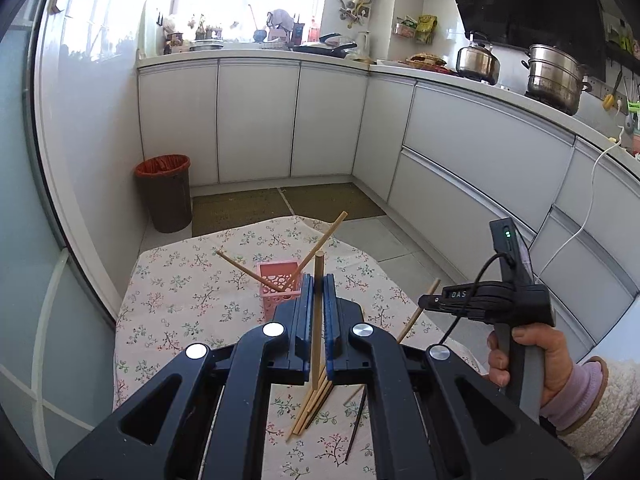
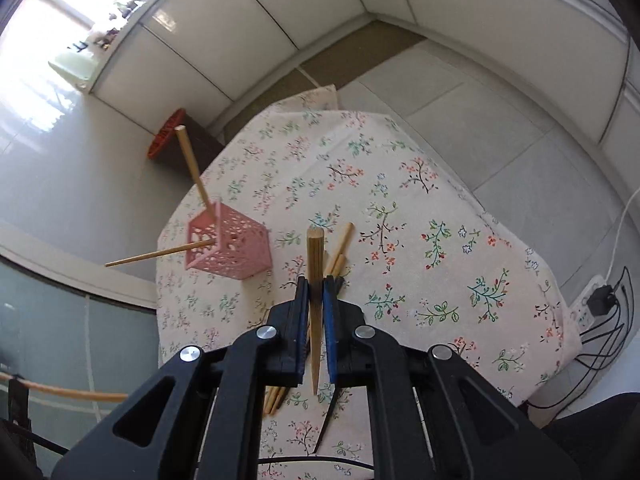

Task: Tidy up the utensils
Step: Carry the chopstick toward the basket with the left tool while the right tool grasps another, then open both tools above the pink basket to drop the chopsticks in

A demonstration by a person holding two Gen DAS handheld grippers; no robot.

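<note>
- Chopsticks going into the pink holder [image 1: 279,286] one at a time, I'd say; two [image 1: 316,248] already lean out of it at odd angles.
- Left gripper [image 1: 319,284] is clenched on a wooden chopstick [image 1: 318,320], upright, hovering near the holder.
- Right gripper [image 2: 316,284] grips its own chopstick [image 2: 315,264] too, thick end forward, above the loose pile [image 2: 338,256].
- More sticks lie on the flowered surface [image 2: 440,200].
- Next up, probably: tip one stick over the holder's mouth, lower, let go.
</note>
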